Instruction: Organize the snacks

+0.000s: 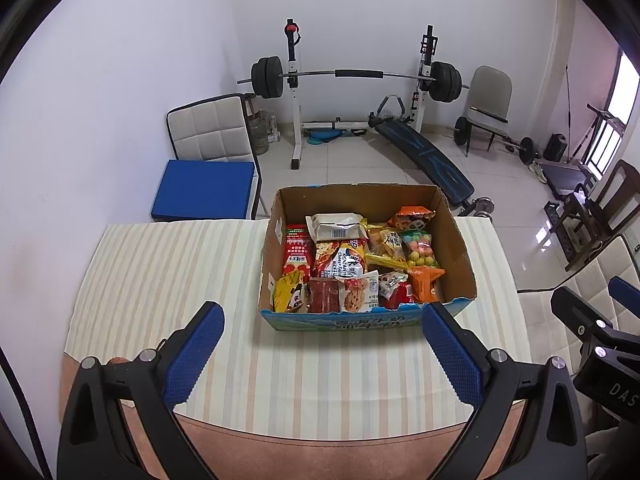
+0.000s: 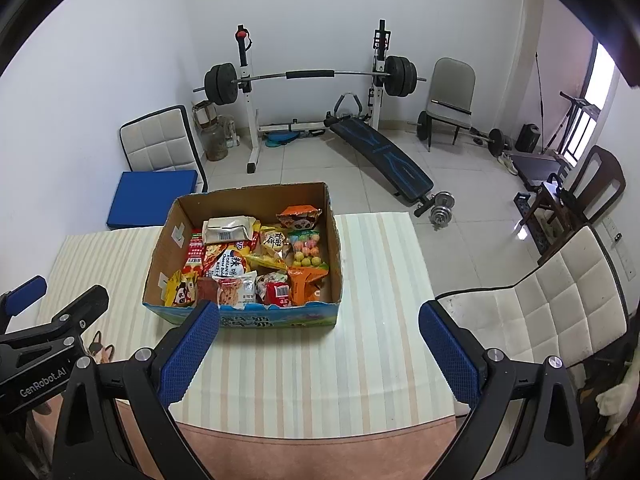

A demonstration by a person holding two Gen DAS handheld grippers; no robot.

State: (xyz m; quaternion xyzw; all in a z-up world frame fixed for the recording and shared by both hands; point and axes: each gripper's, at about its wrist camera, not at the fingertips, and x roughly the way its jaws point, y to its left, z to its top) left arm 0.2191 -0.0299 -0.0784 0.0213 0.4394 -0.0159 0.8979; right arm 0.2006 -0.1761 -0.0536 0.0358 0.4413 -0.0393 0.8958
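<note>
Snack box (image 1: 360,320), "KOREAN Cheese" packet (image 1: 343,265) inside

A: The walls (image 1: 140,60) are plain white, the floor (image 1: 360,160) pale tile.

B: A barbell rack (image 2: 308,76) stands at the back wall, a bench (image 2: 384,152) slanting before it.

A: Padded chairs (image 2: 540,300) flank the striped table (image 1: 160,280); daylight enters a window (image 2: 600,80) at right.

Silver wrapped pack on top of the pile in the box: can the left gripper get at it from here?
Probably yes. The silver pack lies uncovered on top, the cardboard box is open above, and the left gripper is open and empty, though it must clear the near wall.
</note>
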